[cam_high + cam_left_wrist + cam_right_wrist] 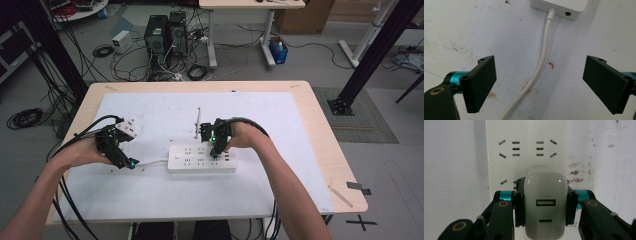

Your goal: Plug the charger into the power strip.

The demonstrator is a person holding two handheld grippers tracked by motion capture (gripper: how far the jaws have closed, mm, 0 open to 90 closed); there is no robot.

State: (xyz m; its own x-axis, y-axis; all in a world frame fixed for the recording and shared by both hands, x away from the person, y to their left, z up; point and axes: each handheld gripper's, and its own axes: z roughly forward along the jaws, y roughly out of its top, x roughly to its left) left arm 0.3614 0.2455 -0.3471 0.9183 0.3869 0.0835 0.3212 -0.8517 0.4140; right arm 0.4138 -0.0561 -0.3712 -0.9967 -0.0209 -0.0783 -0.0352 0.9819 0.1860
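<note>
A white power strip (192,159) lies across the middle of the white mat. My right gripper (216,151) points down at the strip's right part and is shut on a white USB charger (545,185), with a black pad pressed on each side. In the right gripper view the charger covers a socket of the strip (526,150); its pins are hidden. My left gripper (125,161) hovers just left of the strip, open. In the left gripper view its jaws (541,85) stand wide apart over the strip's white cord (543,50), without touching it.
A small white block (127,128) lies on the mat behind the left hand. A thin pale stick (198,120) lies behind the strip. The white mat (280,125) covers most of a wooden table (320,125). Computer towers and cables sit on the floor beyond.
</note>
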